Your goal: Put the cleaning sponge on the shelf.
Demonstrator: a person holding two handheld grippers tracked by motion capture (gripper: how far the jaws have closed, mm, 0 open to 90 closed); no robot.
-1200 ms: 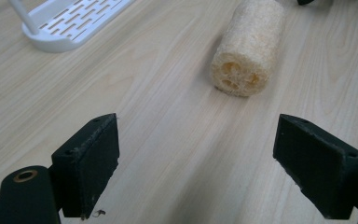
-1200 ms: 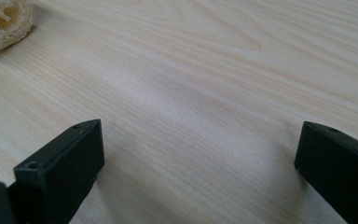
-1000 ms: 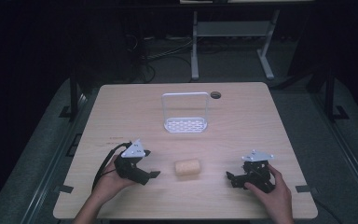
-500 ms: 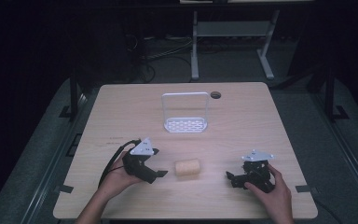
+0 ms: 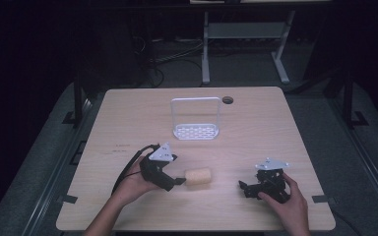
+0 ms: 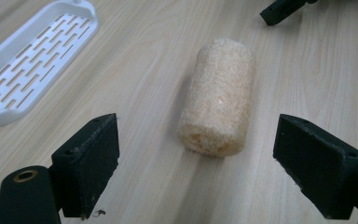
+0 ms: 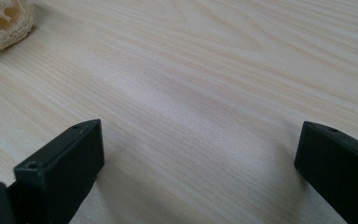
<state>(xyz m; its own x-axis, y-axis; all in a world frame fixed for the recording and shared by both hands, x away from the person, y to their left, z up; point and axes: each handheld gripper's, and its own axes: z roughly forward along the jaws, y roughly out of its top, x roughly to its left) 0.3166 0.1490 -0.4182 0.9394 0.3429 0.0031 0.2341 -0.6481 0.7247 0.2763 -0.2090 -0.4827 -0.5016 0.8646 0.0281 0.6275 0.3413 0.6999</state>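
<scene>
- High view: the loofah roll is seen lying on the table, just beside the left gripper; the right gripper is well apart.
- Left gripper view: jaws are spread, the loofah roll just ahead between them, untouched.
- Right gripper view: jaws are spread over bare table.

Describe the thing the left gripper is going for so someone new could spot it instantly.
On the light wooden table, look at the near half, in front of the white slotted rack with its tall wire handle. Just ahead of the left gripper, whose jaws stand open, lies the loofah roll: a short pale-tan cylinder on its side, rough and fibrous, the one soft item there.
</scene>
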